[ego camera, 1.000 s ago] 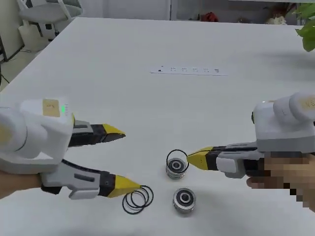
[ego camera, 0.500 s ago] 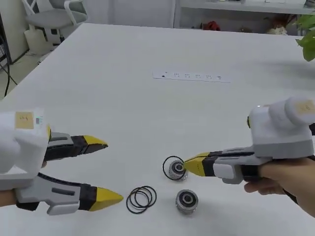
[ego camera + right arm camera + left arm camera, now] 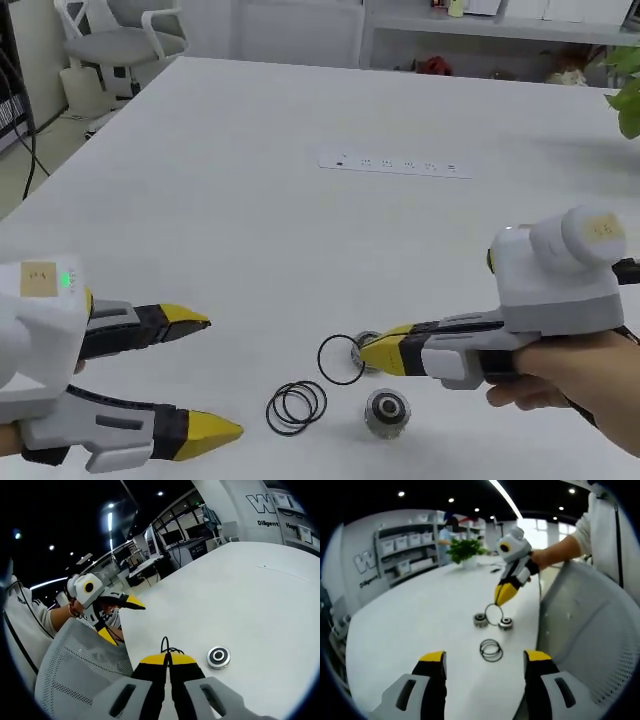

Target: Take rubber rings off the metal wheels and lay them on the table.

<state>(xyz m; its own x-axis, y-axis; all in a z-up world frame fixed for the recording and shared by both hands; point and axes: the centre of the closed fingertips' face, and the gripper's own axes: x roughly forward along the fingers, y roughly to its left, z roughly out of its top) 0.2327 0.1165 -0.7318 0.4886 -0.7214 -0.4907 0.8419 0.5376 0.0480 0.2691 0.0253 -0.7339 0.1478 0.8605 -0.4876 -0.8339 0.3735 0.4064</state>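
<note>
My right gripper (image 3: 366, 352) is shut on a thin black rubber ring (image 3: 338, 359), which hangs from its yellow tips just left of a metal wheel (image 3: 370, 343). A second metal wheel (image 3: 387, 411) stands nearer the front edge. A small pile of black rings (image 3: 297, 405) lies flat on the white table (image 3: 300, 220). My left gripper (image 3: 210, 377) is open at the lower left, apart from the pile. In the left gripper view the rings (image 3: 491, 650) lie ahead of the open jaws, beyond them both wheels (image 3: 480, 620). The right gripper view has one wheel (image 3: 219, 657) beside the shut tips.
A white power strip (image 3: 395, 163) lies across the middle of the table. An office chair (image 3: 120, 35) stands past the far left corner and a plant (image 3: 627, 90) reaches in at the right edge. A person's hand holds the right gripper.
The right gripper has drawn the ring off the wheel to the left, so it now hangs free. The left gripper has backed away from the ring pile to the left.
</note>
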